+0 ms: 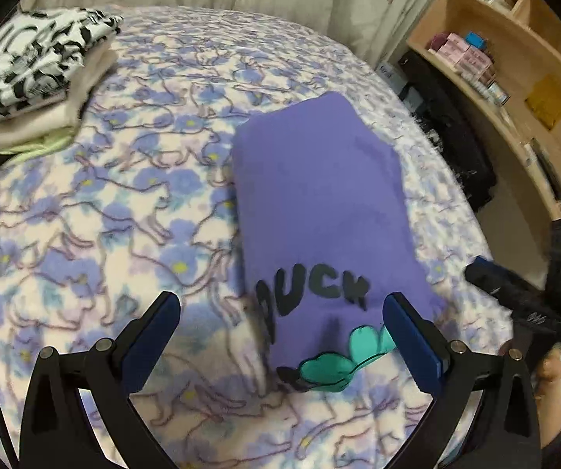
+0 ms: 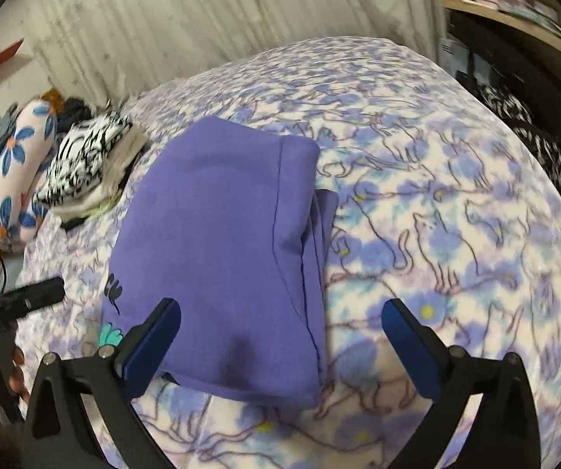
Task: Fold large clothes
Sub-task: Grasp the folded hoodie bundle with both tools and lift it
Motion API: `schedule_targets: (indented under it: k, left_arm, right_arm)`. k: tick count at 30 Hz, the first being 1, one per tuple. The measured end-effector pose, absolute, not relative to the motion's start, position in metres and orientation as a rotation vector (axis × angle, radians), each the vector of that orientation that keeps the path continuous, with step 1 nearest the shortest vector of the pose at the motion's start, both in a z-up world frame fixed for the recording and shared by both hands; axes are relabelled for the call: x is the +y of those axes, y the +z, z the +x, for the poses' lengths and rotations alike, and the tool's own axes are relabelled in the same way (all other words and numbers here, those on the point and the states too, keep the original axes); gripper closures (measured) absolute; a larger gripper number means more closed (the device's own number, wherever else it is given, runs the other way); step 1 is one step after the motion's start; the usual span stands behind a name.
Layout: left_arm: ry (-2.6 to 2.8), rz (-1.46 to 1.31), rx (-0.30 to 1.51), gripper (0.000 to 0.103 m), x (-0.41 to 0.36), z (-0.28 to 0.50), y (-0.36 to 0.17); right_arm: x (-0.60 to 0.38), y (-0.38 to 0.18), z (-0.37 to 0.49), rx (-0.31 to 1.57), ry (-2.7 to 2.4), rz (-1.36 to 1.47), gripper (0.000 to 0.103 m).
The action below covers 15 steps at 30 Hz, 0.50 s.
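A folded purple garment [image 1: 315,203] with black "DUCK" lettering and a teal print lies flat on the bed's floral blanket [image 1: 85,234]. My left gripper [image 1: 282,310] hovers open above its near left edge, nothing between the fingers. In the right wrist view the same purple garment [image 2: 217,242] shows as a neat rectangle with folded layers along its right side. My right gripper [image 2: 280,314] stands open over its near right corner, holding nothing. The other gripper [image 1: 515,293] appears at the right edge of the left wrist view.
A stack of folded clothes [image 1: 26,86], topped by a black-and-white patterned piece, sits at the bed's far left. A flowered pillow [image 2: 18,172] lies beyond it. Wooden shelves [image 1: 515,62] stand to the right, and a curtain [image 2: 202,11] hangs behind the bed.
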<state>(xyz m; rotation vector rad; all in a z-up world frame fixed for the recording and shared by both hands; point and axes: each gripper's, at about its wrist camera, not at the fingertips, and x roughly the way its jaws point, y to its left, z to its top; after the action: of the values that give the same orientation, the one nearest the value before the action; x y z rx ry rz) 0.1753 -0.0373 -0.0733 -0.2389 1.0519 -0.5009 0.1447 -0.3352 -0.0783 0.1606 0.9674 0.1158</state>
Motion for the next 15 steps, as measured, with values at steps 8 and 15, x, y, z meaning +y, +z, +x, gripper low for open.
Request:
schedule_targets:
  k: [8, 15]
  left_arm:
    - [-0.698, -0.420, 1.173, 0.001, -0.044, 0.206, -0.107]
    - [-0.715, -0.475, 1.319, 0.000, -0.062, 0.230, -0.156]
  right_arm:
    - [-0.339, -0.105, 0.172, 1.056, 0.153, 0.166, 0.000]
    - [-0.358, -0.143, 0.207, 1.145, 0.240, 0.288, 0.000]
